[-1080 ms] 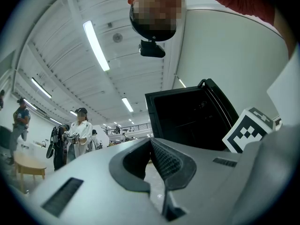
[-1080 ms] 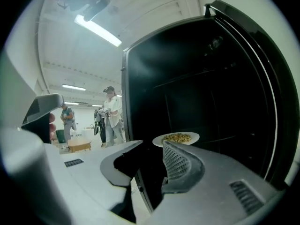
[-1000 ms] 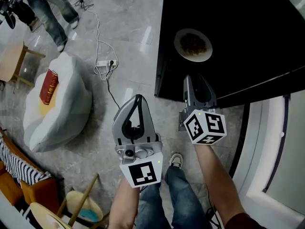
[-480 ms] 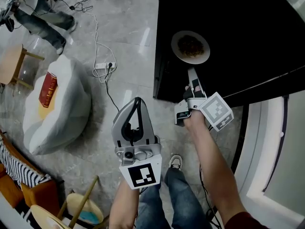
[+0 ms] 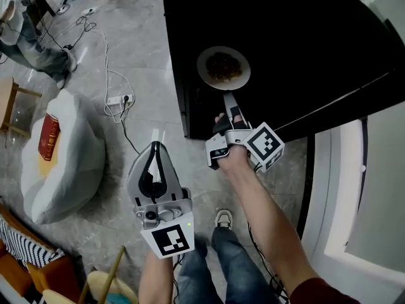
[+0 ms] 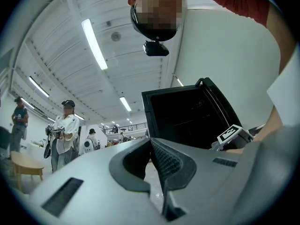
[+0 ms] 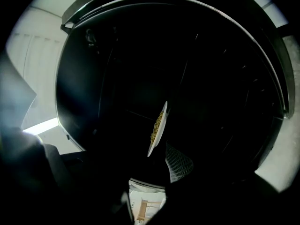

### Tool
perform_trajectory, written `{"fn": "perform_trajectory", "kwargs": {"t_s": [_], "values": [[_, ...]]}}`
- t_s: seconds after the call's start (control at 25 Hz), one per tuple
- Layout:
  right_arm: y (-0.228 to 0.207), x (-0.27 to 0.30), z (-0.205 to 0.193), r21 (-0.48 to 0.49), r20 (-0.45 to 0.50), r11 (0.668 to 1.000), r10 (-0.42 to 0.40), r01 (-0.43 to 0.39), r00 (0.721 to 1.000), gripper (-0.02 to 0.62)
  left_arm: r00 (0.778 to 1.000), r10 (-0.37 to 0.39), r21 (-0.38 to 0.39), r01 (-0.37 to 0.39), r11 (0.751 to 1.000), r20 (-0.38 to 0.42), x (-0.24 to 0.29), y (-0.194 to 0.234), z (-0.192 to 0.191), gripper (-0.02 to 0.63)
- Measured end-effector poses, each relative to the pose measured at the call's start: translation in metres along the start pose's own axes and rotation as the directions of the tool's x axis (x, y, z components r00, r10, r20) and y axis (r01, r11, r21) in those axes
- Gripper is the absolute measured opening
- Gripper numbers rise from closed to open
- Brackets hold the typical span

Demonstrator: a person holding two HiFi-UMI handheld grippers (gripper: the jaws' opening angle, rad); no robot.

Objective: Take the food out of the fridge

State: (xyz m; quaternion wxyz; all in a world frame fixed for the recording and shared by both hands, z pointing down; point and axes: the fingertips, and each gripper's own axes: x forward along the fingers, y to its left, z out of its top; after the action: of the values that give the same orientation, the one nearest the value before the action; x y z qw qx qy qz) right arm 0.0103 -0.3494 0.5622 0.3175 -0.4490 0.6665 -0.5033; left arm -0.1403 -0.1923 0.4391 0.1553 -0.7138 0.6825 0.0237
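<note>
A white plate of brownish food lies inside the dark fridge, near its front edge. My right gripper is rolled onto its side and open, with its fingertips at the plate's near rim. In the right gripper view the plate shows edge-on, just left of the meshed pad; nothing presses on it. My left gripper is shut and empty, held over the floor to the left of the fridge. In the left gripper view its jaws meet, with the fridge beyond.
A white beanbag with a red book lies on the floor at left. A power strip and cables trail near the fridge's corner. The white fridge door frame stands at right. People stand at the far left.
My right gripper has rolled onto its side, reached forward to the plate's rim and opened wider. The left gripper has stayed where it was.
</note>
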Motion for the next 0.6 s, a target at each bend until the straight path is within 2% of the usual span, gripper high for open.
{"fn": "perform_trajectory", "kwargs": {"t_s": [0.6], "values": [[-0.013, 0.009, 0.011, 0.105, 0.029, 0.994, -0.006, 0.003, 1.000, 0.153, 0.999, -0.043, -0.025, 0.042, 0.999, -0.025, 0.015, -0.025, -0.009, 0.014]]}}
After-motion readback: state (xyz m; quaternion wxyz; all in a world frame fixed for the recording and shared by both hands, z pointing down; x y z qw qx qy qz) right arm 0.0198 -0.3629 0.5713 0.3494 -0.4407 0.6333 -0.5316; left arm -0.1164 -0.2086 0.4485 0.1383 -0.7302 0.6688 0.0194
